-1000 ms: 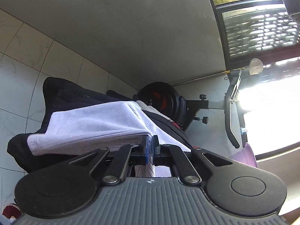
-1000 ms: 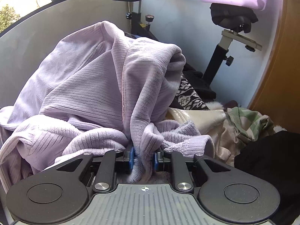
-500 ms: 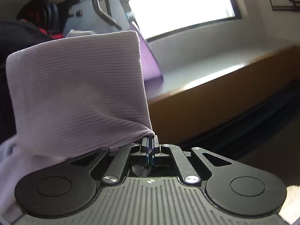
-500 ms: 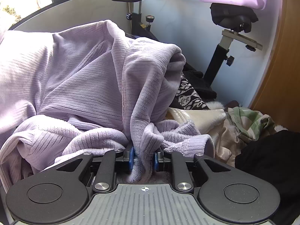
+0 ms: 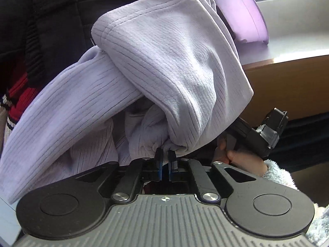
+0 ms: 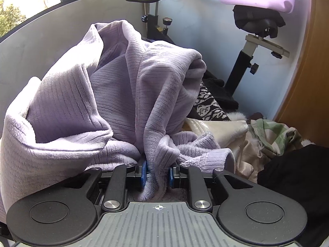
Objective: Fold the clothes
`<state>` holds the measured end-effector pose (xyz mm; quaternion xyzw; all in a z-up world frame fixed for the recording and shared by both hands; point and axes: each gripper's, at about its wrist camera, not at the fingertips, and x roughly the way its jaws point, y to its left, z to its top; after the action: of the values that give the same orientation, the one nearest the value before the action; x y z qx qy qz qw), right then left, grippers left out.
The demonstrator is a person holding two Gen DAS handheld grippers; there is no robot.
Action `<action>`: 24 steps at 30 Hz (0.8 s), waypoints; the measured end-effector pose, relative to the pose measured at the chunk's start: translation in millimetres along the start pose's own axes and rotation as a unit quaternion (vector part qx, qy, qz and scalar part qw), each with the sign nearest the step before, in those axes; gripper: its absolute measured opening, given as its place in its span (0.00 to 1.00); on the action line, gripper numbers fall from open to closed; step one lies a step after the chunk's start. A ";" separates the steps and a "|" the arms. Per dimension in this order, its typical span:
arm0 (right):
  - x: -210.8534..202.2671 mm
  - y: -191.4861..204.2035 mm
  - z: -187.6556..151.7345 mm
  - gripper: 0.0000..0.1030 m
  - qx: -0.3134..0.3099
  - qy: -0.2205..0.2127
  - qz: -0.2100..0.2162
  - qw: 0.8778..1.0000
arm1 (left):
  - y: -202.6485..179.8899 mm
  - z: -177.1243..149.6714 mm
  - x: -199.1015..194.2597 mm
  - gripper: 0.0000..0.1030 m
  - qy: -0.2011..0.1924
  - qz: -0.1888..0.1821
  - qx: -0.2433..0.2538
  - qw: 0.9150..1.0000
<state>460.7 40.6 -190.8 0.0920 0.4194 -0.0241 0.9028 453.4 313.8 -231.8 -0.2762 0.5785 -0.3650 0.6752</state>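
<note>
The left gripper [image 5: 165,158] is opening, its jaws a little apart, with the edge of the lilac ribbed fleece garment [image 5: 168,65] bunched just at their tips. The right gripper [image 6: 157,171] is clamped on a thick fold of the same garment [image 6: 115,94], which rises in a heap ahead of it. Beside the heap lie a cream blanket [image 6: 218,127] and a green checked cloth [image 6: 275,131]; an exercise bike [image 6: 246,61] stands behind.

The lilac garment [image 6: 115,94] is soft ribbed fleece, matt and slightly fuzzy. Both grippers are matt black plastic with shiny metal screws. The purple basin [image 5: 242,14] looks like smooth plastic; the panel [image 5: 287,90] is matt wood.
</note>
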 end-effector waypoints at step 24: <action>0.0 -0.4 0.0 0.17 0.002 -0.001 0.000 1.000 | -36.5 34.4 -33.8 0.13 -0.145 0.035 0.044 0.988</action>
<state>460.6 40.2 -190.8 0.0937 0.4187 -0.0255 0.9029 478.7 318.4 -177.0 -0.2759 0.4669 -0.3227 0.7758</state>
